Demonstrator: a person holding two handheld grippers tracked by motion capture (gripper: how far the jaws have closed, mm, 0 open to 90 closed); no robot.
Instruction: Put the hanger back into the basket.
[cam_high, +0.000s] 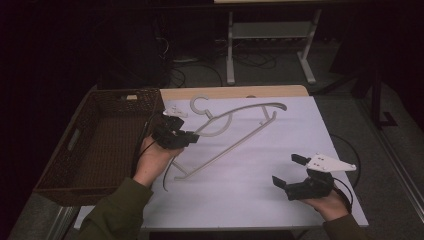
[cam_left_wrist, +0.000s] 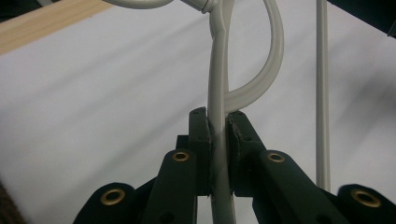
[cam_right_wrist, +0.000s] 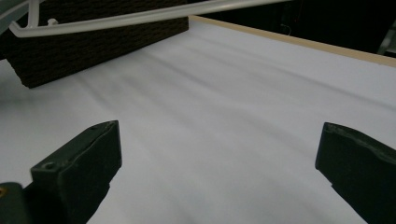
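High view: your left gripper (cam_high: 192, 136) pinches one arm of the white clothes hanger (cam_high: 235, 131), jaws pressed onto the plastic (left gripper view confirms the pads (cam_left_wrist: 236, 140) squeeze the bar from both sides). The hanger tilts over the middle of the white table (cam_high: 280, 200), hook toward the far edge. Your right gripper (cam_high: 287, 170) sits near the front right, jaws spread wide with nothing between them. A dark wicker basket (cam_high: 60, 160) stands just beside the table's left side. No readable writing or labels anywhere.
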